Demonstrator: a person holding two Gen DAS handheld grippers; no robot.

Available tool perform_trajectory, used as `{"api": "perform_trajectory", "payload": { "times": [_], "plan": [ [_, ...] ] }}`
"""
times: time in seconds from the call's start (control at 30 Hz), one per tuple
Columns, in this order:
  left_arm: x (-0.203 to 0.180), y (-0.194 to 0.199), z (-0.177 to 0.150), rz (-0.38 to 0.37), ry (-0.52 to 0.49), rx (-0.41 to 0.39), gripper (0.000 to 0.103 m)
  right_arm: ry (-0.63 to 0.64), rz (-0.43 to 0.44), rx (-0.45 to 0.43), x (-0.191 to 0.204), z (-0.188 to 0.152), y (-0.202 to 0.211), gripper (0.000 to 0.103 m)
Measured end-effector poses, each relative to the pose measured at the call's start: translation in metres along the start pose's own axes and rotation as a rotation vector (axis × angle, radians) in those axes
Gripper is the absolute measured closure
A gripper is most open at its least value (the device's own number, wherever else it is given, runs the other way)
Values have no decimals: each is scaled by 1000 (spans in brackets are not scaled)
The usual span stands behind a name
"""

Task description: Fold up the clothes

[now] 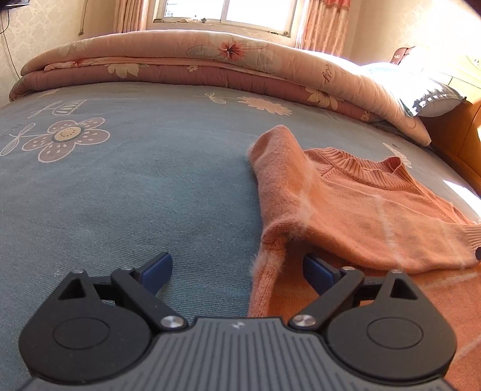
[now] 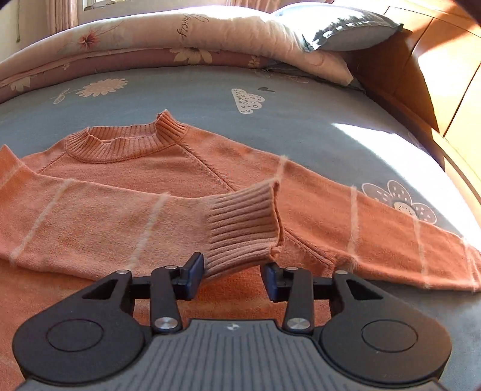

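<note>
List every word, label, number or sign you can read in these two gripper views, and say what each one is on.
Cursive script on the folded quilt: visible in both views, but too slanted and distorted to read with confidence.
Small pale logo mark on the left gripper body: a symbol, no letters.
Same mark on the right gripper body: no letters.
Orange sweater: no label visible.

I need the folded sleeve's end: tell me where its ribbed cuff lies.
In the right wrist view the ribbed cuff lies across the orange sweater's chest, below the collar, just ahead of the open right gripper.
</note>
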State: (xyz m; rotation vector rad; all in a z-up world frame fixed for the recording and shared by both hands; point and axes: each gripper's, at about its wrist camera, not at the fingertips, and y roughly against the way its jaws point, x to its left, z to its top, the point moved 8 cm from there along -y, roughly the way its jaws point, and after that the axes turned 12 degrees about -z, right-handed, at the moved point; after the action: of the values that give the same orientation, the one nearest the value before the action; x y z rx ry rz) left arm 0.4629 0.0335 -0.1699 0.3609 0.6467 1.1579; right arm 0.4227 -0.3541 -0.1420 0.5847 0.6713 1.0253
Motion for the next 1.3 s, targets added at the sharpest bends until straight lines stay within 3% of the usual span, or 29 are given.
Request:
{"api": "perform_trajectory", "payload": {
  "times": [0.17, 0.37, 0.6, 0.8, 0.87, 0.93, 1.17, 1.3],
  "plan": [
    [0, -1, -1, -2, -5, 2, 9, -50, 65, -64, -21, 8, 7, 48],
    [0, -2, -1, -7, -10, 4, 8, 135, 222, -187, 24, 52, 0, 48],
    [0, -3, -2, -27, -12, 4, 4, 374, 306, -166, 74, 61, -46, 48],
    [0, -4, -3, -39, -13, 4, 2, 384, 434, -86, 68, 47, -48, 51],
    [-1, -4, -3, -42, -12, 3, 1, 401, 439, -96, 70, 45, -42, 63],
    [0, -4, -3, -44, -11, 1, 1, 418, 444, -107, 71, 42, -37, 88],
    [1, -3, -2, -49, -5, -2, 1, 452, 345, -198, 76, 59, -28, 90],
    [1, -3, -2, -51, -3, -2, 1, 431, 278, -195, 72, 75, -38, 90]
  ]
}}
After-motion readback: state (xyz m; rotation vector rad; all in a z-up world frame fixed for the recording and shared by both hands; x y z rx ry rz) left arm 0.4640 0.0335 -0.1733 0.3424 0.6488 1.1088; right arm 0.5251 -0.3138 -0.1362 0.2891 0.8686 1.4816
